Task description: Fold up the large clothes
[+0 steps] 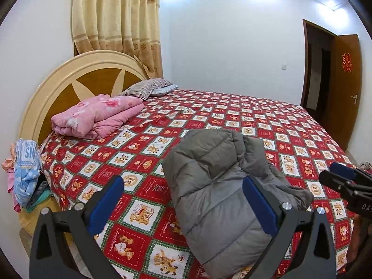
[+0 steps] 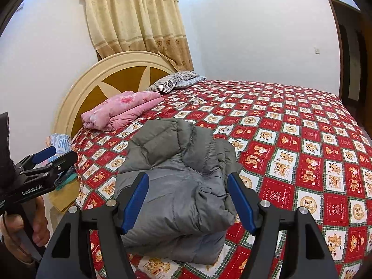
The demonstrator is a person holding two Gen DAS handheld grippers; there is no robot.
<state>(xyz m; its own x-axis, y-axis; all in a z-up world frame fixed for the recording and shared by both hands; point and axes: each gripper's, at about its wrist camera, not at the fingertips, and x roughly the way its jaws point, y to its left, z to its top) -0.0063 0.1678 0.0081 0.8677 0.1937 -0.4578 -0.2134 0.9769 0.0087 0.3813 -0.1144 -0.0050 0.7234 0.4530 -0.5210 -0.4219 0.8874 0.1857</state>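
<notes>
A grey puffer jacket [image 1: 216, 186] lies folded into a thick bundle near the front edge of the bed [image 1: 302, 144]; it also shows in the right wrist view [image 2: 181, 186]. My left gripper [image 1: 183, 195] is open and empty, held above the bed just left of the jacket's front. My right gripper [image 2: 188, 195] is open and empty, held in front of the bundle without touching it. The right gripper also shows at the right edge of the left wrist view [image 1: 344, 179]. The left gripper also shows at the left edge of the right wrist view [image 2: 55, 158].
The bed has a red checked bear-print cover [image 2: 302, 162]. A folded pink blanket [image 1: 97, 116] and striped pillows [image 1: 144, 88] lie by the round headboard [image 1: 69, 79]. Clothes are piled on a bedside stand [image 1: 25, 169]. An open brown door [image 1: 344, 79] is at the right.
</notes>
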